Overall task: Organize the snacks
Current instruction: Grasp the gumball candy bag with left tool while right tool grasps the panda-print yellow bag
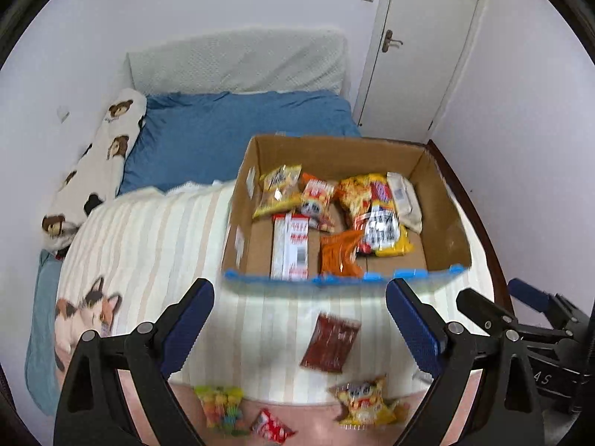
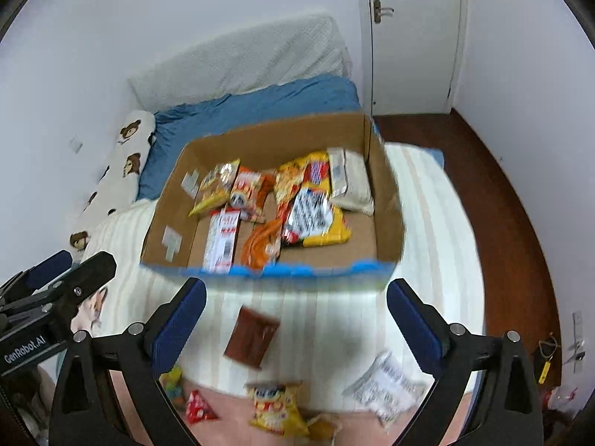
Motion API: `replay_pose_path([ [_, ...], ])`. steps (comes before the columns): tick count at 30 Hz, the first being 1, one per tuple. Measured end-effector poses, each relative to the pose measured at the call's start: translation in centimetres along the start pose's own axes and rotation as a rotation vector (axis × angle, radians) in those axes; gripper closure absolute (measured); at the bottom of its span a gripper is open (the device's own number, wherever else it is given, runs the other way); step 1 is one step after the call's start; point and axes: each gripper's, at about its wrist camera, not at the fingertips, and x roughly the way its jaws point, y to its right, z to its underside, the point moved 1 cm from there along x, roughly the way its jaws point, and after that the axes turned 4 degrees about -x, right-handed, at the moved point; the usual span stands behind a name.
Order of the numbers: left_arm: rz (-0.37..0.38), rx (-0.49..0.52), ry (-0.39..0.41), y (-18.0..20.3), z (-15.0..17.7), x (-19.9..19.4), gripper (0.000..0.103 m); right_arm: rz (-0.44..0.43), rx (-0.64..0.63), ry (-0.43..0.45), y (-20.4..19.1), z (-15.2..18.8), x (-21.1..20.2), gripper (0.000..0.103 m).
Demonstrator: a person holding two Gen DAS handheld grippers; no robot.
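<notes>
We hold our left gripper [image 1: 299, 319] and right gripper [image 2: 295, 317] side by side above the bed [image 1: 260, 338], both wide open and empty. Below them lie loose snacks: a brown packet [image 1: 330, 343], a yellow bag [image 2: 277, 407]. Beyond, the cardboard box [image 1: 444, 223] holds more snack packets [image 1: 372, 215].

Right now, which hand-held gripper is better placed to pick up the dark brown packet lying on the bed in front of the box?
Probably the left hand-held gripper: the dark brown packet lies centred between its open jaws. In the right view the packet sits left of centre under the right hand-held gripper. Both are open and empty.
</notes>
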Motion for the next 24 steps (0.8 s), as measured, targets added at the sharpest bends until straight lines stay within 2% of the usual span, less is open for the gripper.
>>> replay_pose_path([
  [6, -0.060, -0.030, -0.113, -3.2, 6.0, 1.6, 0.008, -0.079, 0.078, -0.167, 0.6, 6.9, 3.6, 0.003],
  [9, -0.120, -0.068, -0.200, -5.7, 9.5, 3.6, 0.008, -0.103, 0.097, -0.258, 0.4, 10.3, 6.2, 0.003],
  [12, -0.150, -0.142, -0.299, -8.7, 13.1, 5.8, 0.008, -0.112, 0.099, -0.319, 0.0, 12.3, 8.4, 0.003],
  [17, -0.157, -0.240, -0.408, -11.8, 16.6, 9.3, 0.008, -0.107, 0.099, -0.382, -0.9, 13.8, 11.9, 0.003],
  [24, -0.131, -0.241, -0.505, -12.0, 17.7, 14.6, 0.008, -0.093, 0.074, -0.447, -2.2, 14.5, 15.5, 0.007],
])
